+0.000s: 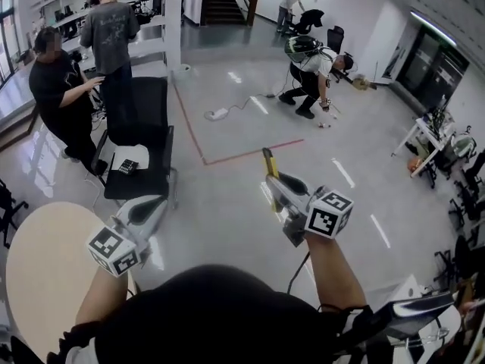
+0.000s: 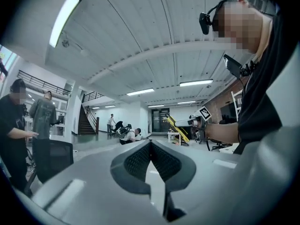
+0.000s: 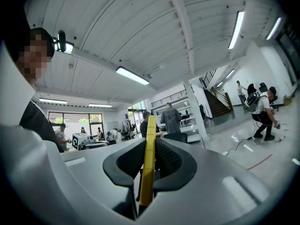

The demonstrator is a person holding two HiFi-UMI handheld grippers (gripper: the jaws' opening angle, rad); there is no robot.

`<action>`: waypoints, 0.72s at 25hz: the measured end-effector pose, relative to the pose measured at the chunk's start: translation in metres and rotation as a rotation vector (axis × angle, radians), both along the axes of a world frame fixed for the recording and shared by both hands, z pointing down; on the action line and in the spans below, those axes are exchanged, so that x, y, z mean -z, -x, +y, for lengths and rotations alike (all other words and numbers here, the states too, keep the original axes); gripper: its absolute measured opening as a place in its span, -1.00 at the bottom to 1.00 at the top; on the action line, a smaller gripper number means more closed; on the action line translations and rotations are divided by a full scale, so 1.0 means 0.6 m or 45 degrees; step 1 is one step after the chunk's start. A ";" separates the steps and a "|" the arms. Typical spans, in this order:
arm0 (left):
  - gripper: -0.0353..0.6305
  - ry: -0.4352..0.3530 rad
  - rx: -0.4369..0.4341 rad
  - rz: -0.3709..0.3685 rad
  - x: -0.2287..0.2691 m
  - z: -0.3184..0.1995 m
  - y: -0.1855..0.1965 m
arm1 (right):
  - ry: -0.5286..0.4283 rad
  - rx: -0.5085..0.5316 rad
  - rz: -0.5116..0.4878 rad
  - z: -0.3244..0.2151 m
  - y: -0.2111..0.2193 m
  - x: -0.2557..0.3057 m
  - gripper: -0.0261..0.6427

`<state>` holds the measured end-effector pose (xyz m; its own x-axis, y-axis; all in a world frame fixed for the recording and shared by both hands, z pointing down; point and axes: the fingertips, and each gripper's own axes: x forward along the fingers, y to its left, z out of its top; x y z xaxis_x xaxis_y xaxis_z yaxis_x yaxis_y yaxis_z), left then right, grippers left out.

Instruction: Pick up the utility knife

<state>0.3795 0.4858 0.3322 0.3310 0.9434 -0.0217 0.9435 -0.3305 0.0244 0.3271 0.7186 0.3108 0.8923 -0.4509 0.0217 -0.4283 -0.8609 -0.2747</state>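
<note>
The utility knife [image 1: 267, 162] is a slim yellow bar. My right gripper [image 1: 273, 180] is shut on it and holds it in the air above the floor, its tip pointing away from me. In the right gripper view the knife [image 3: 149, 159] stands edge-on between the two black pads and sticks out past them. My left gripper [image 1: 158, 203] hangs at the left over the edge of a round table, its jaws shut with nothing between them. In the left gripper view the pads [image 2: 138, 161] meet at their tips, and the right gripper with the yellow knife [image 2: 178, 127] shows beyond.
A round beige table [image 1: 42, 275] lies at lower left. Ahead of the left gripper is a black office chair [image 1: 140, 139]. Two people [image 1: 59, 89] stand at the left; another crouches [image 1: 312, 70] farther off. Red tape [image 1: 250, 152] and a cable [image 1: 220, 114] cross the floor.
</note>
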 end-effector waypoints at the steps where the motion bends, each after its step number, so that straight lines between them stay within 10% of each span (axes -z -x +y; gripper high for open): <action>1: -0.89 0.004 -0.013 -0.009 0.000 0.003 0.000 | -0.020 -0.020 0.021 0.009 0.013 0.004 -0.71; 18: -0.89 0.031 -0.014 -0.047 0.010 0.008 -0.013 | -0.104 -0.145 0.179 0.074 0.084 0.044 -0.71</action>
